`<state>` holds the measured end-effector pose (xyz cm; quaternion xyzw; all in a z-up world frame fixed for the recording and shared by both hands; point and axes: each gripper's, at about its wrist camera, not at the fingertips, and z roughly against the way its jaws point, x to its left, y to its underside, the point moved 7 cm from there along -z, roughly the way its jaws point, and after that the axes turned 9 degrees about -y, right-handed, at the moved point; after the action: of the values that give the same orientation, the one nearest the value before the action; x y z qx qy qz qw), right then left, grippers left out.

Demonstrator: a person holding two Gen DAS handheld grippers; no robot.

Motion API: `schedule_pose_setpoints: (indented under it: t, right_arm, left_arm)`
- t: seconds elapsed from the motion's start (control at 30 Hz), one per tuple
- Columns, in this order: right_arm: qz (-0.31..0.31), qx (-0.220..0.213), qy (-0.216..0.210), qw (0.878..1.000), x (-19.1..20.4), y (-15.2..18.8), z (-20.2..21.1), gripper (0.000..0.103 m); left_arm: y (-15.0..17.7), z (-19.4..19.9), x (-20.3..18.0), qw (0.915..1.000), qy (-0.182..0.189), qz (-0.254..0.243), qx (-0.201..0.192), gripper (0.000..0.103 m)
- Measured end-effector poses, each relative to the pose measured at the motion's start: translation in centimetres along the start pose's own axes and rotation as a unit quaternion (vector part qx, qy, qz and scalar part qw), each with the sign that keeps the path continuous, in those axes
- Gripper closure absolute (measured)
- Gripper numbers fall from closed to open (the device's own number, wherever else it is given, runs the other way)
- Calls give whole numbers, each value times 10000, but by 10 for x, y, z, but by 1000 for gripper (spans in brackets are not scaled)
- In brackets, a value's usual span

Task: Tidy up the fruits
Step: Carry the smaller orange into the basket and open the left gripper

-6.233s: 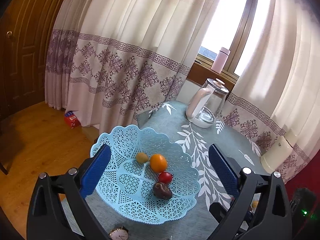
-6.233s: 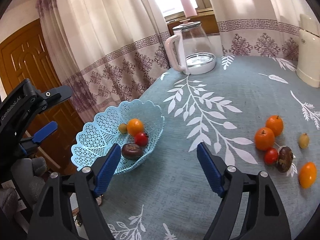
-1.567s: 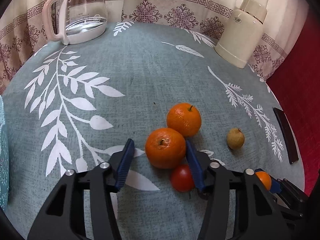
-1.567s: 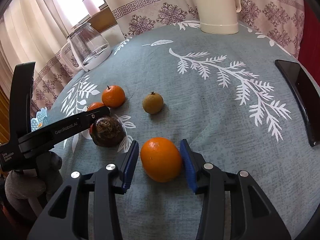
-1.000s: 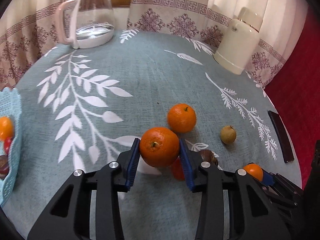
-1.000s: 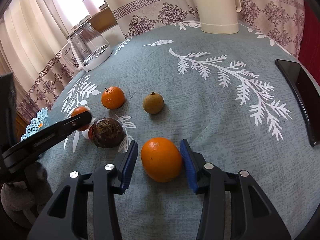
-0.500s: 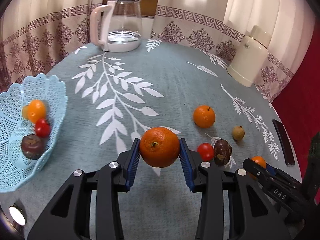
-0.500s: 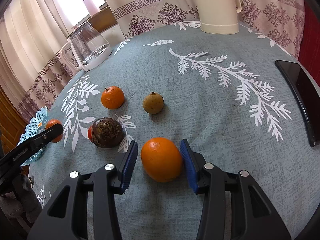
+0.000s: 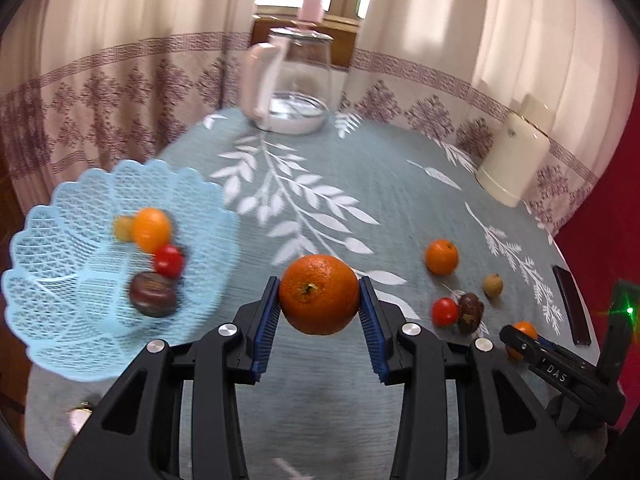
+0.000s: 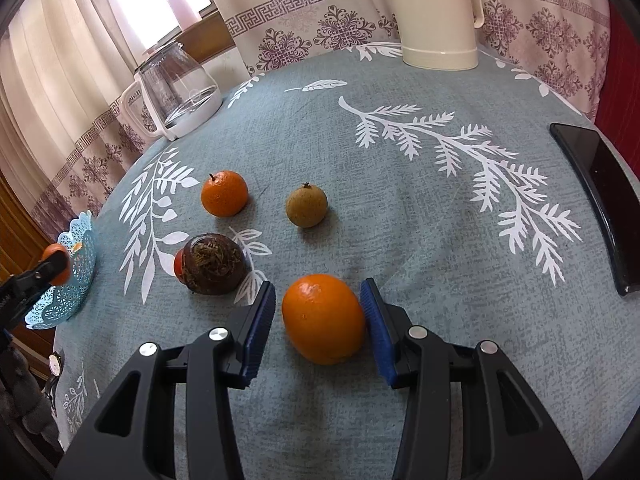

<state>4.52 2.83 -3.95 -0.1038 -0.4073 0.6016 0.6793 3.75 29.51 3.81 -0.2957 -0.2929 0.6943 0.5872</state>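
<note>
My left gripper (image 9: 319, 285) is shut on a round orange (image 9: 319, 294) held above the table, just right of the light blue lattice basket (image 9: 60, 332). The basket holds several fruits, among them an orange one (image 9: 151, 229), a red tomato (image 9: 168, 260) and a dark brown fruit (image 9: 152, 300). My right gripper (image 10: 318, 290) stands open around an oval orange (image 10: 323, 318) lying on the cloth; the right pad touches it, the left pad stands off. Beyond it lie a small orange (image 10: 224, 193), a tan longan (image 10: 306, 205), a dark brown fruit (image 10: 214, 264) and a half-hidden tomato (image 10: 179, 266).
A glass kettle (image 9: 288, 88) stands at the table's far side and a cream jug (image 9: 514, 160) at the far right. A black phone (image 10: 596, 200) lies near the right edge, a wristwatch (image 10: 54, 362) at the front left. Curtains hang behind the round table.
My left gripper closed on the round orange, lifted it and carried it left until the basket came into view. The right gripper has stayed around the oval orange.
</note>
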Motion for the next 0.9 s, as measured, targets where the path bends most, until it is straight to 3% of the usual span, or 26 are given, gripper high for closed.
schedule_pose_setpoints:
  t: [0.37,0.73,0.83,0.9]
  right_arm:
    - [6,1,7,10000,0,0,0,58]
    - [17,2,22,10000,1,0,0,58]
    - [64,11,72,10000,2,1,0,58]
    - [108,19,101,9999,3,1,1,58]
  left_arm:
    - [-15,16,68,9970,-609,397,-273,63]
    - [-18,18,113,9890,-1186,823,-327,61]
    - [-18,22,117,9874,-1239,903,-394,43]
    - [-20,24,118,9874,-1237,898,-420,42]
